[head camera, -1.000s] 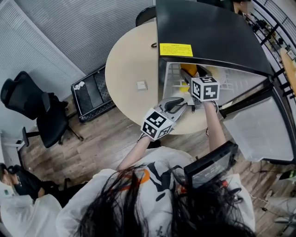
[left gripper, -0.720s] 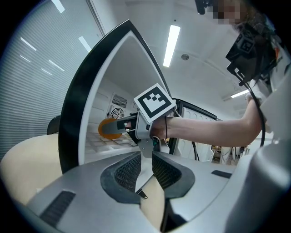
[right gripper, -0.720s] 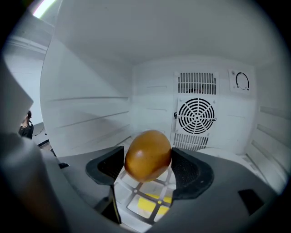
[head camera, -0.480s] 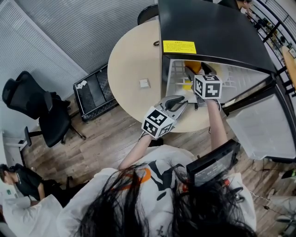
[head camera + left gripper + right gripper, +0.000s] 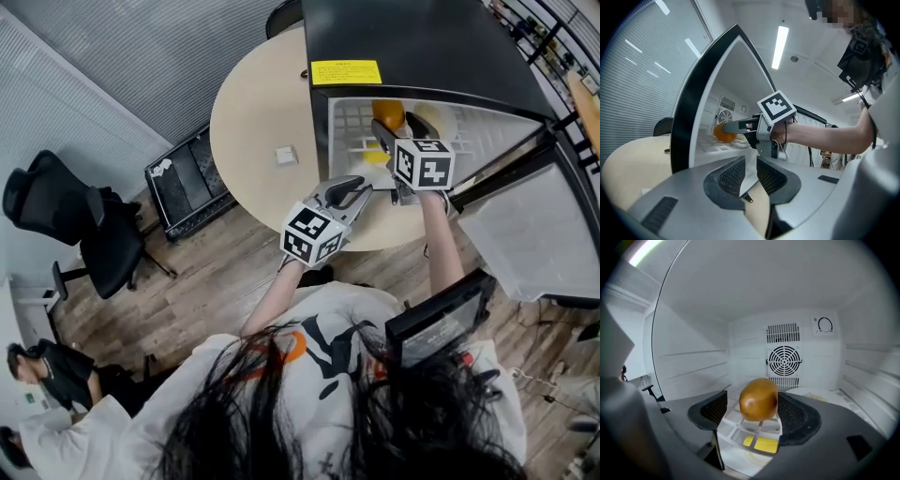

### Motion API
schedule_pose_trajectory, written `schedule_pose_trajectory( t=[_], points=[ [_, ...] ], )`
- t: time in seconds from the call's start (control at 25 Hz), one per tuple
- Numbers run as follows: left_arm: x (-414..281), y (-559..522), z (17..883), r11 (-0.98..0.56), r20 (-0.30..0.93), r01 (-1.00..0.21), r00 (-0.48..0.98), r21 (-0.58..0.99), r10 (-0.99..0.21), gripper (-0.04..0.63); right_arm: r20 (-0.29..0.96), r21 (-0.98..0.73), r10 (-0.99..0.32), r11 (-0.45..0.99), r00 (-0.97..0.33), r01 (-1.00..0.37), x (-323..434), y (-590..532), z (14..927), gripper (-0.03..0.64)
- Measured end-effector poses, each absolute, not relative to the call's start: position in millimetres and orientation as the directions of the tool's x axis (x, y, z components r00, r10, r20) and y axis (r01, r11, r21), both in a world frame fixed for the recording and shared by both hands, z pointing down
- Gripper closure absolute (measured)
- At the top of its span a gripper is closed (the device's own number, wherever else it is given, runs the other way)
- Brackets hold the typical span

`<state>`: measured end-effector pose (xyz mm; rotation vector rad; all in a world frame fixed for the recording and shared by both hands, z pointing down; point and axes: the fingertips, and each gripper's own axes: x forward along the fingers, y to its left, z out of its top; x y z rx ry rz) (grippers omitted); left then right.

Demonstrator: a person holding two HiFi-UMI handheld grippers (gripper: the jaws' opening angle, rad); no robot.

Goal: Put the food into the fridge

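Observation:
A round orange-brown food item (image 5: 758,399) lies between the jaws of my right gripper (image 5: 752,409) inside the small white-lined fridge (image 5: 422,47). It touches the right pad, with a gap to the left pad (image 5: 714,409). This gripper is open. In the head view the food (image 5: 388,114) lies over the wire shelf at the right gripper's (image 5: 399,124) tips. My left gripper (image 5: 354,191) hovers outside the fridge mouth over the table edge. Its jaws (image 5: 750,171) stand a narrow gap apart with nothing between them.
The fridge stands on a round beige table (image 5: 262,103), its door (image 5: 525,253) swung open to the right. A yellow item (image 5: 764,444) lies under the shelf and a white plate (image 5: 818,394) sits at the right. A black chair (image 5: 66,216) and a crate (image 5: 187,183) stand left.
The right gripper has reached a little deeper into the fridge with the food between its jaws. The left gripper has stayed outside by the table edge.

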<state>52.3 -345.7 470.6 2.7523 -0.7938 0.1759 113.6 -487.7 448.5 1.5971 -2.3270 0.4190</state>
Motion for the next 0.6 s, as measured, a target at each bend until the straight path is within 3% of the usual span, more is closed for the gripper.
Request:
schedule_pose_trajectory(
  t=[0.6],
  points=[
    [53.3, -333.2, 472.2, -0.775, 0.209, -0.587, 0.809, 0.236, -0.549, 0.526, 0.228, -0.204, -0.870, 0.395, -0.436, -0.896, 122.5, -425.6, 409.8, 0.291]
  ],
)
